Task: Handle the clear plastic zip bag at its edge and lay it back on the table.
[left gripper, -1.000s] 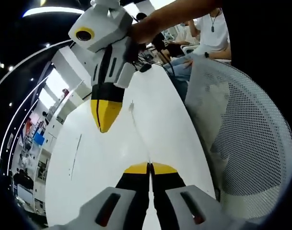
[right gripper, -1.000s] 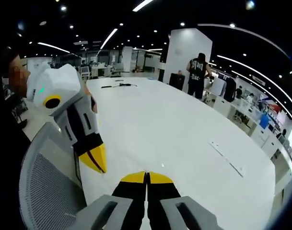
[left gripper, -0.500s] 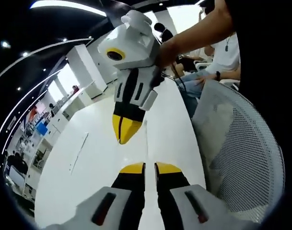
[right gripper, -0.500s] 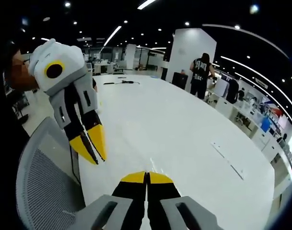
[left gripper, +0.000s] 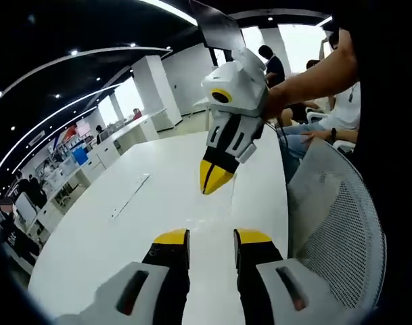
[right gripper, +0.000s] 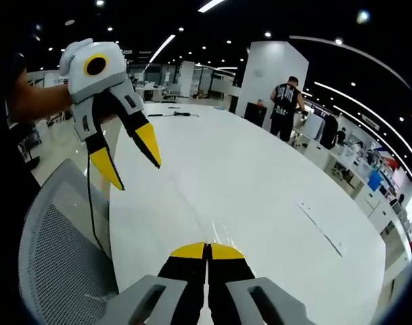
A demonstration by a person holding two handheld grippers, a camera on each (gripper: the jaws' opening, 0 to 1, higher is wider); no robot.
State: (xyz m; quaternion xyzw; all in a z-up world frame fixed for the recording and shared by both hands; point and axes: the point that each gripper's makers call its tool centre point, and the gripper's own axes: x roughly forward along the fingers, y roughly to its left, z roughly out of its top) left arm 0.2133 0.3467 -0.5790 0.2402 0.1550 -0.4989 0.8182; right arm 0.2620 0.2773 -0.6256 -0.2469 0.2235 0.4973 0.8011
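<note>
The clear plastic zip bag [right gripper: 218,233] is hard to see. It shows as a faint shiny patch lying flat on the big white tabletop [right gripper: 273,176], right at the tips of my right fingers [right gripper: 207,247]. Those yellow-tipped fingers are pressed together. I cannot tell if they pinch the bag's edge. My left fingers [left gripper: 212,237] are spread apart with nothing between them, up in the air above the tabletop's near edge. A grey mesh chair back [right gripper: 57,250] stands just beside the tabletop.
</note>
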